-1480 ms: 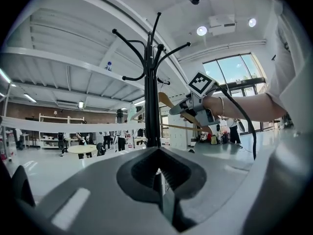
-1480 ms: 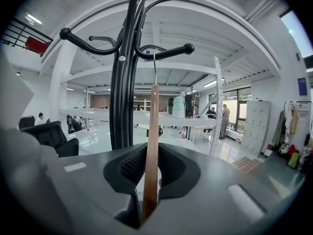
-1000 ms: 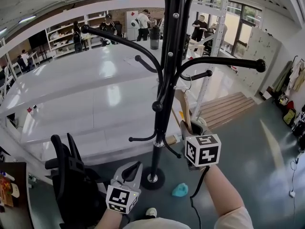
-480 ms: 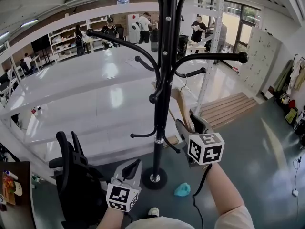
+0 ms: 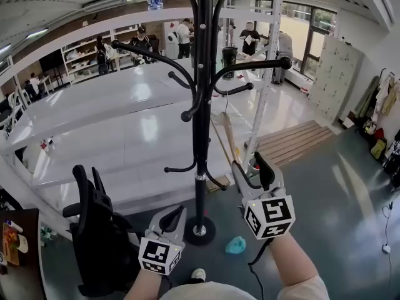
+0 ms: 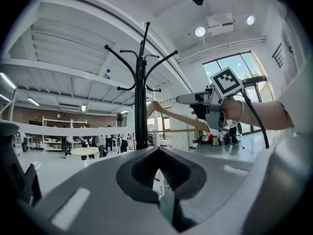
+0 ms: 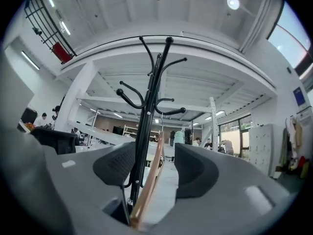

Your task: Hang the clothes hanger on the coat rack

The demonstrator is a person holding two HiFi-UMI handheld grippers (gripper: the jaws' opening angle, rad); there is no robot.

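The black coat rack [image 5: 200, 105] stands right in front of me. A wooden clothes hanger [image 5: 229, 139] hangs by its hook from one of the rack's short right arms. My right gripper [image 5: 253, 167] sits just below and to the right of it. Its jaws have just been opening and now stand wide. In the right gripper view the hanger [image 7: 151, 180] runs between the pads of the right gripper [image 7: 156, 168] and neither pad touches it. My left gripper [image 5: 174, 216] is shut and empty, low by the rack's base. In the left gripper view, the hanger [image 6: 171, 114] shows beside the pole.
A black office chair [image 5: 94, 230] stands at the lower left, close to my left arm. A teal object [image 5: 236, 247] lies on the floor by the rack's round base [image 5: 200, 231]. Wooden planks [image 5: 294, 142] lie to the right. People stand far back.
My right gripper opened, let go of the hanger and drew back down towards me. The hanger stays hanging on the rack. My left gripper barely shifted.
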